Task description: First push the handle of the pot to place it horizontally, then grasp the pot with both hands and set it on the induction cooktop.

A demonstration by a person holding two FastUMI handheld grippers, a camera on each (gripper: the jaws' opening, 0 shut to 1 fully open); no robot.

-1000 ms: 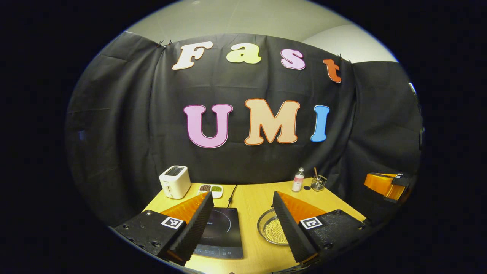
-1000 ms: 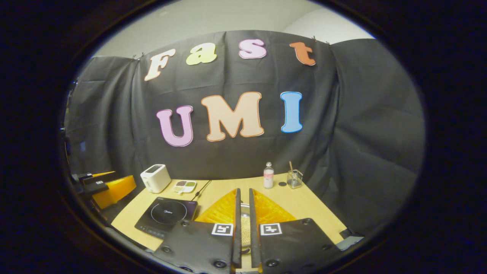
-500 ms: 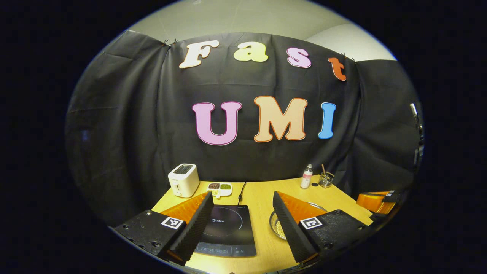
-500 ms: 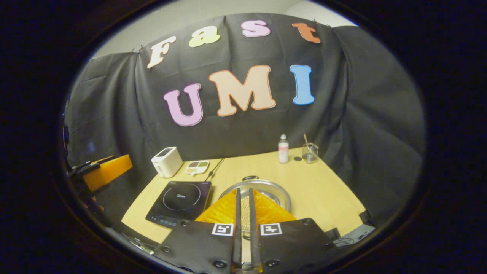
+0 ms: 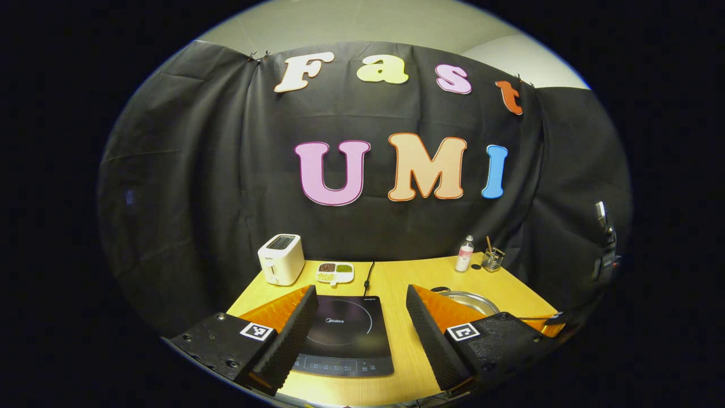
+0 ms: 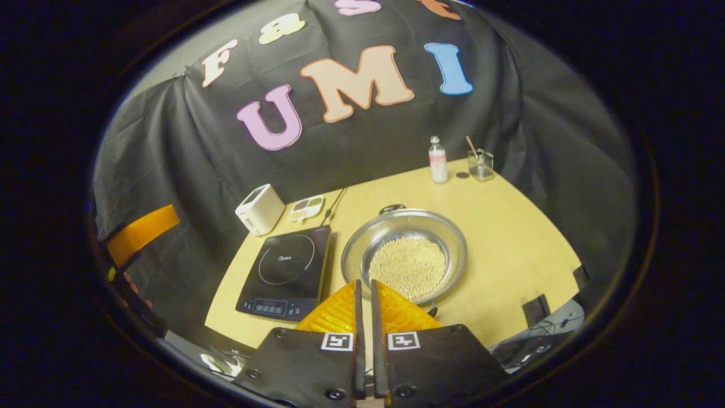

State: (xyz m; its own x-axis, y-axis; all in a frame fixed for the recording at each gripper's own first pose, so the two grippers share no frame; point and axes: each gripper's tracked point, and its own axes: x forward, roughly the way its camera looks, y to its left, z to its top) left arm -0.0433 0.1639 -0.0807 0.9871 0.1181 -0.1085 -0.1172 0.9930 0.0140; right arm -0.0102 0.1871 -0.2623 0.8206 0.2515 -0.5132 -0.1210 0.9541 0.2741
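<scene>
The right gripper (image 6: 366, 286) has its fingers (image 6: 358, 317) drawn together with a thin slit between them and nothing held; they hang above the near edge of the desk (image 6: 510, 226), their tips just short of the pot's near rim. The left gripper (image 5: 359, 297) has its fingers (image 5: 294, 334) spread wide apart and empty, raised over the near edge of the desk, framing the induction cooktop (image 5: 342, 334).

In the right gripper view, the pot (image 6: 405, 255) sits on the desk toward its middle, a shallow metal pan with a layer of small pale beads across its bottom. A small dark handle (image 6: 392, 209) shows at its far rim, and a dark bit shows at its near rim beside the finger; how that one lies I cannot tell. The induction cooktop (image 6: 286, 272) lies flat just beside the pot, toward the desk's left edge, bare on top, its cord running toward the far edge.

Along the far edge stand a white toaster (image 6: 259, 208) at the left corner, a small divided dish (image 6: 306, 207) beside it, and a bottle (image 6: 437, 160) and a clear glass cup (image 6: 480, 164) toward the right corner.
</scene>
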